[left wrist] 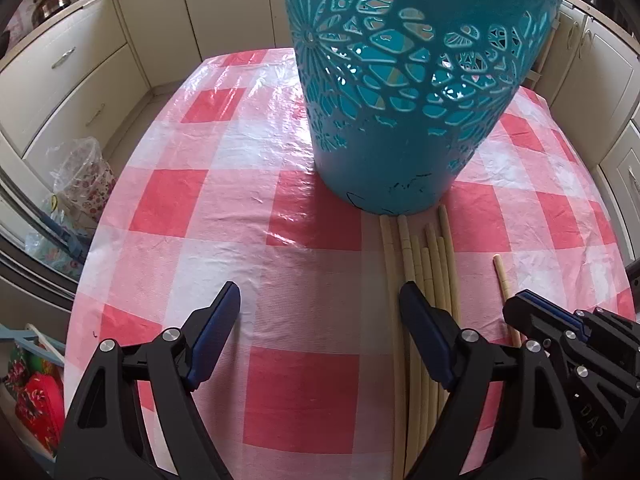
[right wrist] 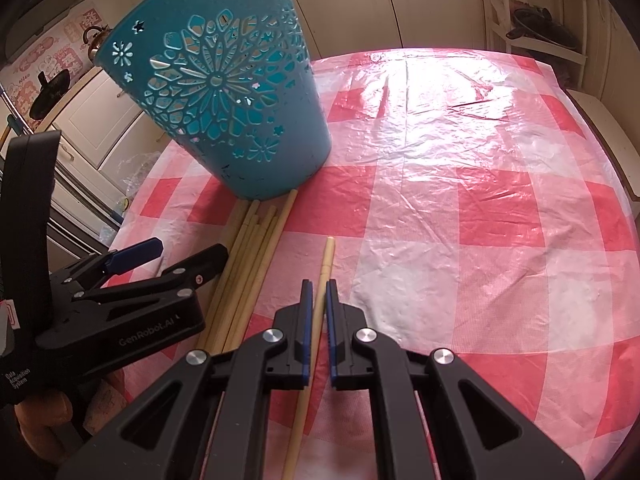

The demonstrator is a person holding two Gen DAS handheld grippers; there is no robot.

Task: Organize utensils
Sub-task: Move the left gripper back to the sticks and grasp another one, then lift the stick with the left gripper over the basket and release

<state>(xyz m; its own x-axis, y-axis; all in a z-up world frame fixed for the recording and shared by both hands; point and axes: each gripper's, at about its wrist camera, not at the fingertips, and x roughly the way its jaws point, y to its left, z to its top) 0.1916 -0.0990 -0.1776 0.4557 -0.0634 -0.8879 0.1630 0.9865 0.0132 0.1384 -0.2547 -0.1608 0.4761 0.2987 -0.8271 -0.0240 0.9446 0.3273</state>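
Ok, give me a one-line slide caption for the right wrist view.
Right tongs shut on one chopstick, beside the chopstick pile and teal basket on the checked tablecloth.

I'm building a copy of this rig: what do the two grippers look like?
Both match. The left gripper and right gripper are matte black plastic with triangular cut-outs, round silver pivot bolts and blue pads on flat fingers. The left one's body carries white print, "GenRobot.AI" and "Data Acquisition System". No cables or sleeves show.
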